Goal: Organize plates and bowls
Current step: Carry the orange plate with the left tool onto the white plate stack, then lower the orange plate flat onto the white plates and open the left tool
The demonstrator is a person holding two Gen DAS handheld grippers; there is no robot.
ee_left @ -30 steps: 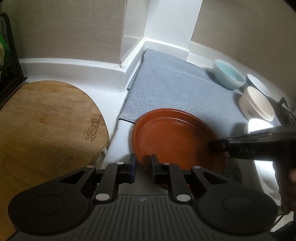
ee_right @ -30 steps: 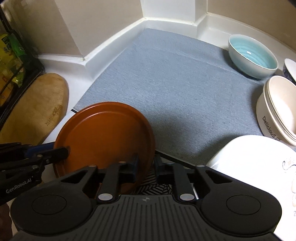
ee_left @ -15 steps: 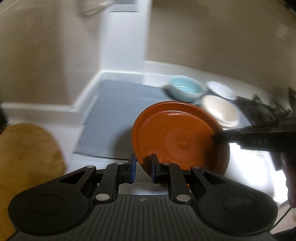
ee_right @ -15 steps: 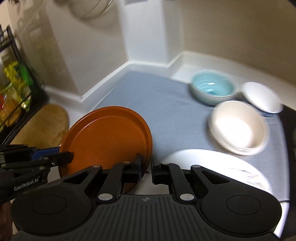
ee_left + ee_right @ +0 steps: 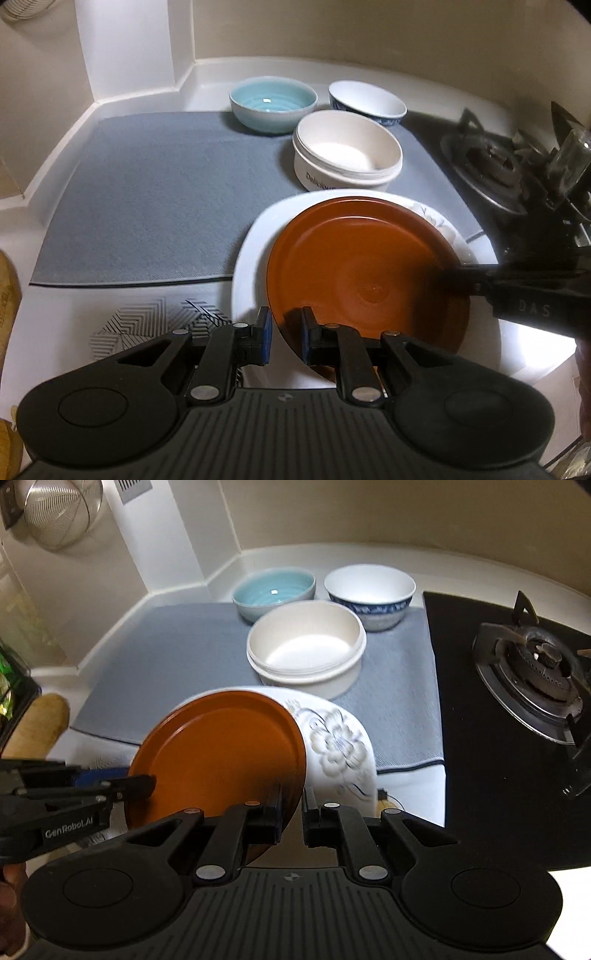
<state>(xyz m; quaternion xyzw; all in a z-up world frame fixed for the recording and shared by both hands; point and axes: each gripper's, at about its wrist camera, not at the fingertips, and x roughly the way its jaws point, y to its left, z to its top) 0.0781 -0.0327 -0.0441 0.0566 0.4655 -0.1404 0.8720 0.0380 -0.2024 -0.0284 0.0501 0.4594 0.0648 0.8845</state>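
Terracotta-brown plate (image 5: 365, 273) fills the lower right of the left wrist view, the left gripper (image 5: 286, 332) pinching its near rim, the right gripper pinching its right edge; it hangs tilted over the white floral plate (image 5: 251, 251), apparently not yet set down; on to the right wrist view, where the right gripper (image 5: 291, 812) pinches the rim at lower centre; cream bowl (image 5: 306, 646), blue bowl (image 5: 273, 590) and blue-patterned bowl (image 5: 369, 590) stand unstacked at upper centre on the grey mat (image 5: 177, 657), so the bowls remain to be sorted.
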